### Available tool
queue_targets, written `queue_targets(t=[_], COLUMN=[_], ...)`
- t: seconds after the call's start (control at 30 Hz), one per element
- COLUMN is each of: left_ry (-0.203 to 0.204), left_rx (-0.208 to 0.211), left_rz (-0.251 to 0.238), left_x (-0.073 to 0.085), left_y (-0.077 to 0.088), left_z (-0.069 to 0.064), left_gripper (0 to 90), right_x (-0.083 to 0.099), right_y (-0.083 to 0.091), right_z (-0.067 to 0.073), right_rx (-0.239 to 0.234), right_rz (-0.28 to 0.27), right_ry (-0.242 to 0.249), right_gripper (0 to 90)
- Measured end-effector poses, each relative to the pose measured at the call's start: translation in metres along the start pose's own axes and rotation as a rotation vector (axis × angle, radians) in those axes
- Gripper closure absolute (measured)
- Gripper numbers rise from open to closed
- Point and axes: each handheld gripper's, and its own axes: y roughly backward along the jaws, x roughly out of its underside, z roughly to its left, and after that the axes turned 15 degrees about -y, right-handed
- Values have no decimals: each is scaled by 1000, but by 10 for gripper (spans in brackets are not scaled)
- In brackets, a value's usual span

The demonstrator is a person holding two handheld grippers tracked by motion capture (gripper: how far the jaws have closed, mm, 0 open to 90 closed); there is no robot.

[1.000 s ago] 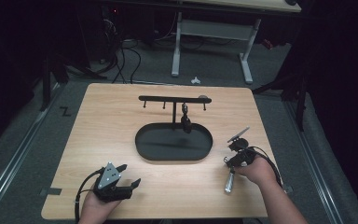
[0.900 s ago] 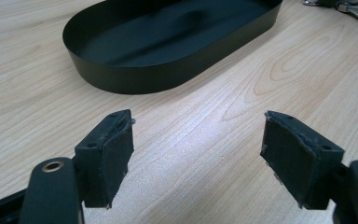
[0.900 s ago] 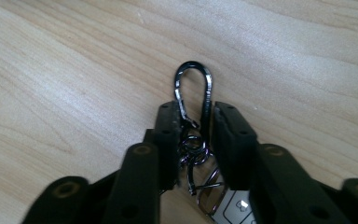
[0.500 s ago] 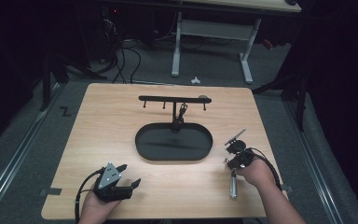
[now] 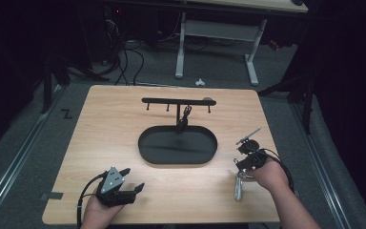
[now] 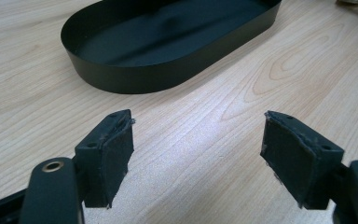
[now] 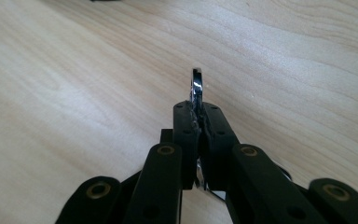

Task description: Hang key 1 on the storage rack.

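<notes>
My right gripper [image 5: 241,171] is at the table's right side, shut on a silver metal utensil [image 5: 238,187] whose free end points toward the near edge. In the right gripper view the pads [image 7: 186,122] of the right gripper [image 7: 199,116] press together on the thin shiny metal edge of the utensil [image 7: 196,85], held just above the wood. My left gripper [image 5: 132,180] rests near the front left edge, open. In its own view the left gripper [image 6: 198,154] has nothing between its jaws, which point at a black oval tray [image 6: 135,77].
The black oval tray [image 5: 145,155] lies at the table's middle. Behind it stands a black hook rack [image 5: 178,101] with a small dark item [image 5: 185,114] hanging on it. Bare wood surrounds the tray. Desk legs and cables stand on the floor beyond.
The right gripper has closed on the metal utensil and lifted slightly with it. The left gripper has not moved.
</notes>
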Motion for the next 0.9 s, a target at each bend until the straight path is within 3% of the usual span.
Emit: queue_targets(t=[0.13, 0.47, 0.9], left_ry=[-3, -4, -1], left_rx=[1, 3, 2], left_rz=[1, -12, -15], left_x=[0, 0, 0], left_y=[0, 1, 1], left_z=[0, -1, 0], left_gripper=[253, 252, 252], right_x=[-2, -11, -25], right_y=[24, 58, 73], right_z=[3, 10, 25], right_rx=[0, 0, -7], right_rz=[-28, -74, -96], right_ry=[9, 14, 44], right_gripper=[864, 864, 863])
